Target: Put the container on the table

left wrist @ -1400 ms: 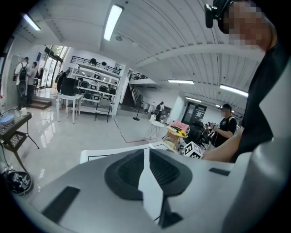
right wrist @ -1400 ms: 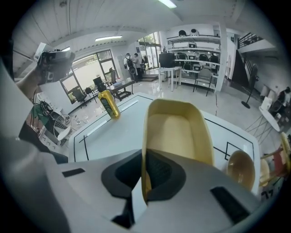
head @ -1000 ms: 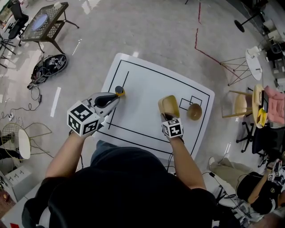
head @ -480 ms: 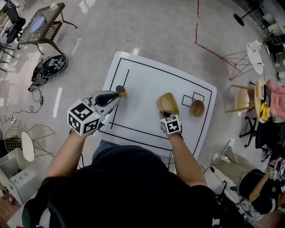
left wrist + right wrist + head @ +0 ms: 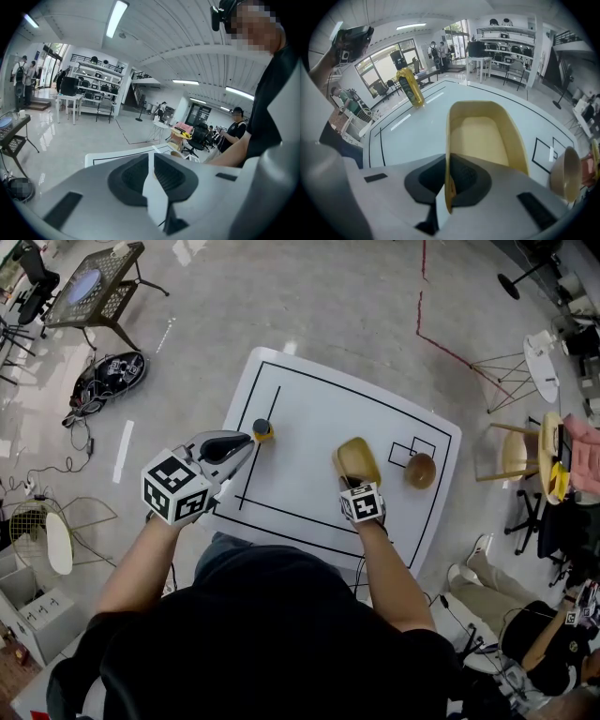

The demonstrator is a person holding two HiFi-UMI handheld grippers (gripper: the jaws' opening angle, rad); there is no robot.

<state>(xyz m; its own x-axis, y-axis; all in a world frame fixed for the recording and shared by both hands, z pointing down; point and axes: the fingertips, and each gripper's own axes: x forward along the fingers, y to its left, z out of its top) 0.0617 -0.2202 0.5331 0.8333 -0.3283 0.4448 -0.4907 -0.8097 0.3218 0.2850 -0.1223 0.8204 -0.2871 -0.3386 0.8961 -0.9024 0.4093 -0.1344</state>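
One wall of the tan container point(image 5: 485, 136) is pinched in my right gripper point(image 5: 448, 185), its body reaching ahead of the jaws over the middle of the white table point(image 5: 309, 418), while my left gripper point(image 5: 152, 164) hangs closed, empty.

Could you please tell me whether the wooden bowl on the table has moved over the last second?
No. The bowl stays just on the person's side of the small drawn square, as before.

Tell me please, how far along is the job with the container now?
Done: the right gripper has the container clamped by its rim. In hand: it is held tilted over the white table. Left: set it down flat and open the jaws. The left gripper is shut and empty.
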